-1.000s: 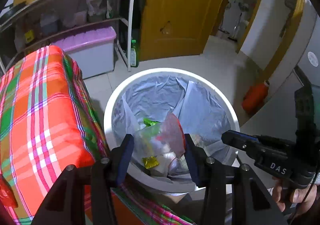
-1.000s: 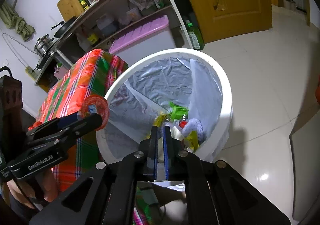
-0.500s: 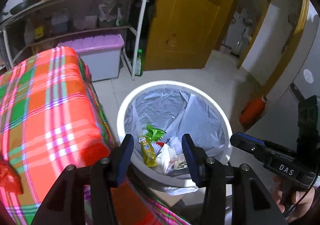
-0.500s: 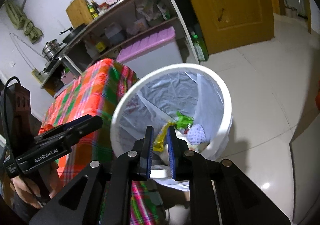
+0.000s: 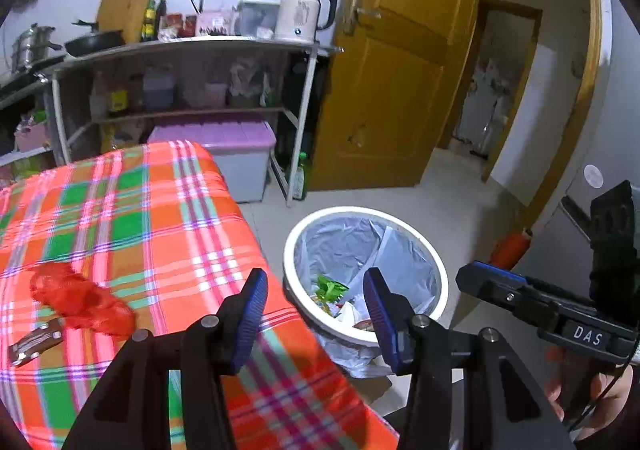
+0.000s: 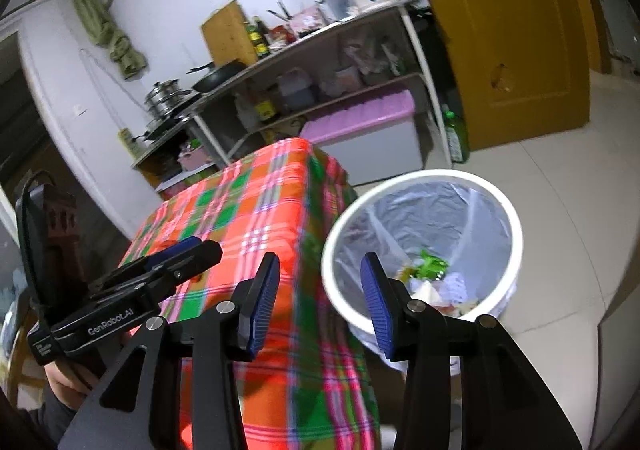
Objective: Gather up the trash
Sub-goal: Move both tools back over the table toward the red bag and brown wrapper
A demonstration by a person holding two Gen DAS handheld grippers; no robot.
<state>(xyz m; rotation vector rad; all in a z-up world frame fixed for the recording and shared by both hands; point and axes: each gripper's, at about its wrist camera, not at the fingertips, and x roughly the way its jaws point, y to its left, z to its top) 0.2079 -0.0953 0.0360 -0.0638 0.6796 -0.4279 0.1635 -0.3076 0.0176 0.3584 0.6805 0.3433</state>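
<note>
Left wrist view: the left tool (image 5: 316, 302) stands open and empty. Crumpled red mesh trash (image 5: 80, 300) lies on the plaid-covered desk (image 5: 168, 218); approach it squarely, jaws straddling.

Right wrist view: the right tool (image 6: 320, 300), jaws just opened, holds nothing; the white round lined bin (image 6: 424, 246) stands beside the desk.

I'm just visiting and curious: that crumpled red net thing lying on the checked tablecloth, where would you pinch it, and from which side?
Probably the raised, bunched middle of the red mesh bag, coming down from above. It lies low and crumpled on the tablecloth, so a side approach would likely just push it along.
</note>
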